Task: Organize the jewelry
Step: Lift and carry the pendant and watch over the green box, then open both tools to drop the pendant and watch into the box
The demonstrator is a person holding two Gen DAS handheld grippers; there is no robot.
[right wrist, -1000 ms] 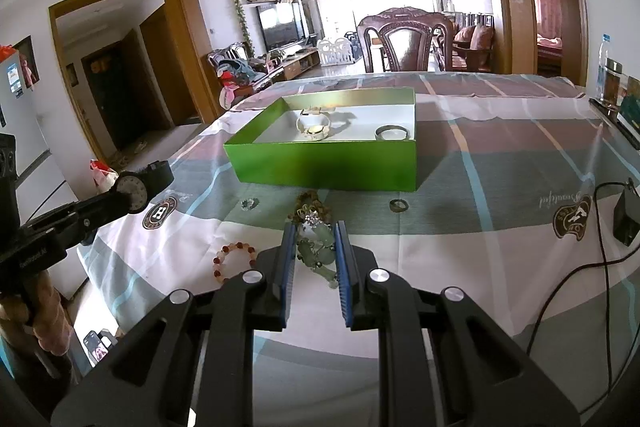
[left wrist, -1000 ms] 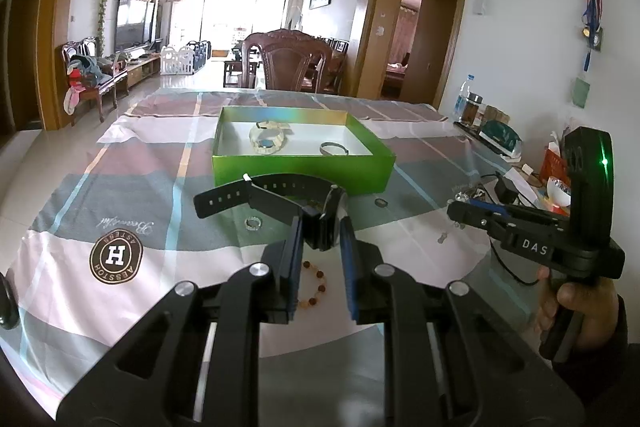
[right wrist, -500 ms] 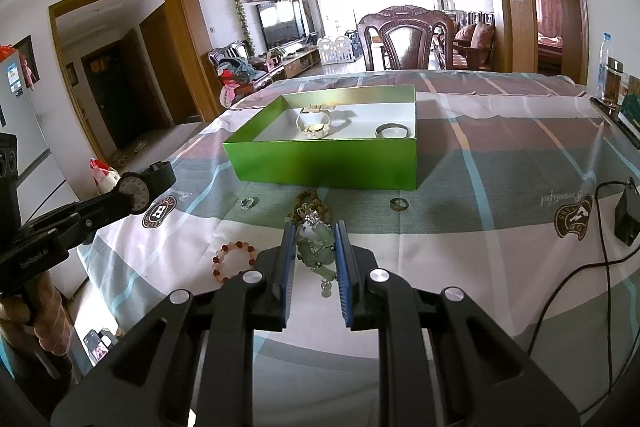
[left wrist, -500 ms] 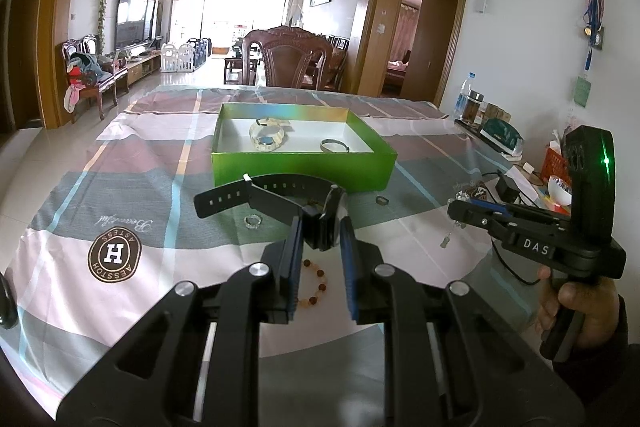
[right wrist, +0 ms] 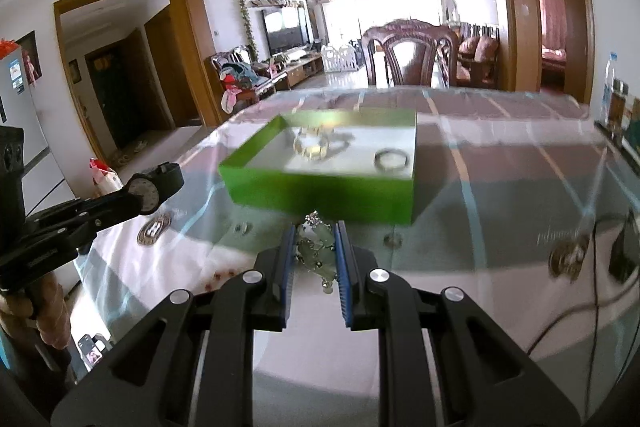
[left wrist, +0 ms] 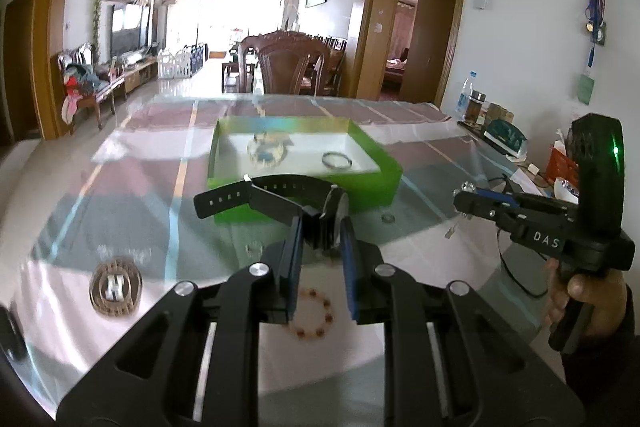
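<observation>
The left wrist view is showing what the right one hides: a red bead bracelet [left wrist: 311, 313] lying whole on the checked tablecloth [left wrist: 120, 211] under the left gripper [left wrist: 320, 227], a small ring [left wrist: 388, 217] near the green box [left wrist: 384, 183], and the right gripper [left wrist: 466, 193] reaching in from the right edge with something sparkling at its tip. The right wrist view is catching only a few of those red beads, but it is showing the watch face [right wrist: 141, 191] sideways at the left gripper's tip, which the left view gives edge-on.

The left gripper's fingers [left wrist: 294, 247] are standing nearly closed, clamping the black watch [left wrist: 280, 193] by its case, its strap sticking out to the left in front of the box. The right gripper's [right wrist: 316, 247] fingers [right wrist: 289, 259] are pinching a pale green beaded piece [right wrist: 318, 251], held above the cloth just before the box. Inside the box, a pale bangle [right wrist: 310, 146] and a silver ring-shaped band [right wrist: 391, 159] are lying apart.
</observation>
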